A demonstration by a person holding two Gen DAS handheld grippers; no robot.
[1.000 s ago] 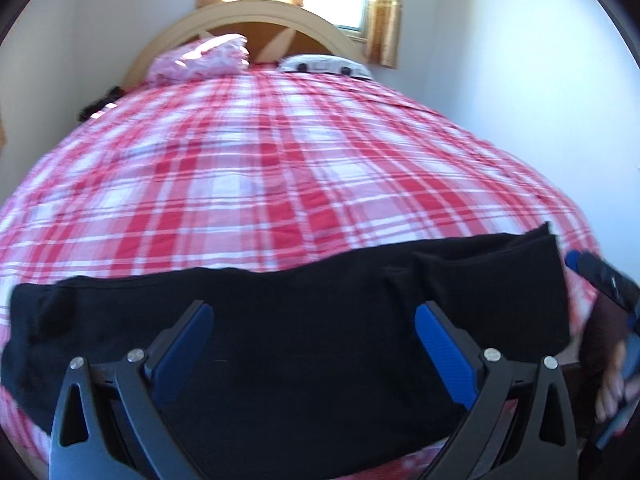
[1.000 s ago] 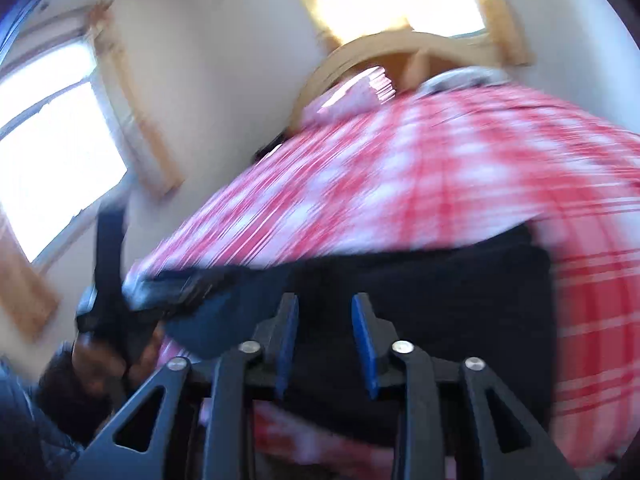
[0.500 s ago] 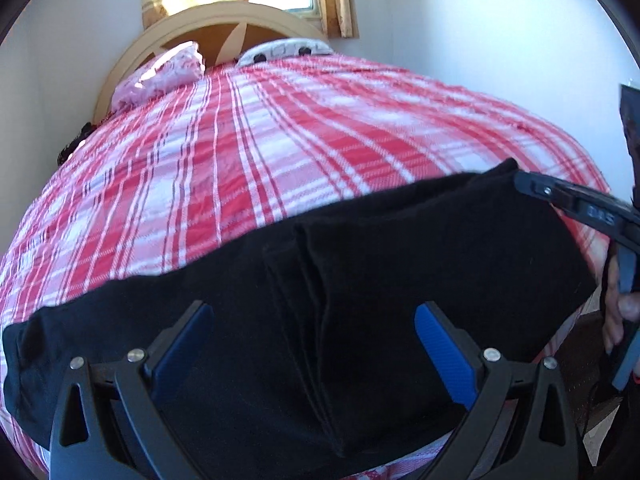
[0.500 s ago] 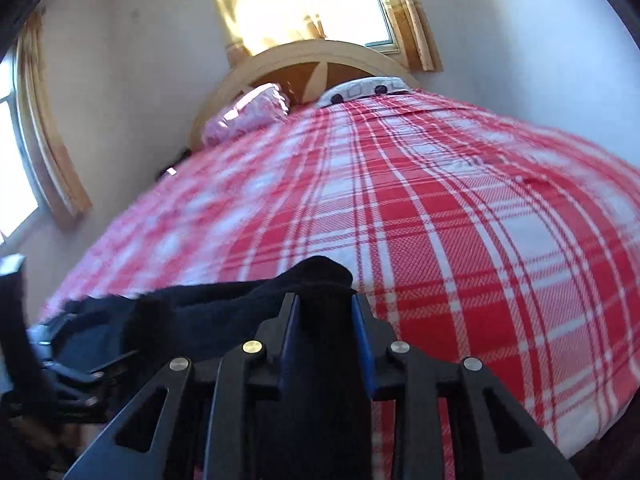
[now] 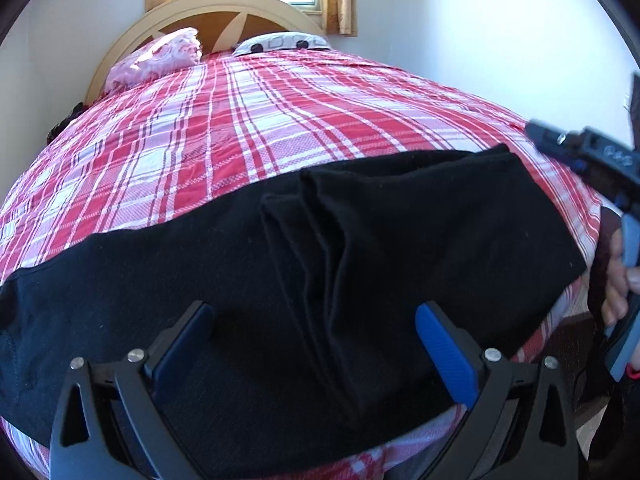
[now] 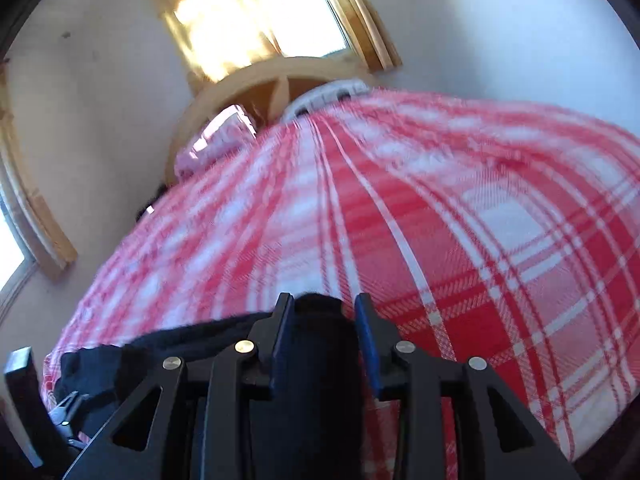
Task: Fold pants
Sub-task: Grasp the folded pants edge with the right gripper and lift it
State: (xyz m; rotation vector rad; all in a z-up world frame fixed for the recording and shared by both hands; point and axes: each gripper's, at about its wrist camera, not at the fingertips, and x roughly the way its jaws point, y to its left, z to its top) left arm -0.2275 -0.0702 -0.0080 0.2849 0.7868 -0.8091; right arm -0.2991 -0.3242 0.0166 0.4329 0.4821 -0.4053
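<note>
Item: pants (image 5: 248, 304), black, lying across the near edge of the bed (image 5: 280, 120), on the red plaid cover. One end appears doubled over the middle; its layered edges show as ridges just right of centre in the left wrist view.

Left gripper (image 5: 314, 348): jaws spread wide, nothing between them, hovering over the middle of the pants.

Right gripper (image 6: 322, 336): jaws drawn close with a bunch of black cloth between them; judged to be pinching the pants at the right end.

Step in hand: judged a lengthwise fold, the right-hand portion laid over the centre, the left-hand portion not yet folded.

Next move calls for: letting go cleanly on the right without dragging the layers, then the left gripper taking the far-left end and carrying it over the stack, edges aligned.

Not made out: right wrist view is motion-blurred; pad contact with cloth is dark on dark. Waistband and hems indistinguishable. Near edge of pants hidden behind the left gripper.
</note>
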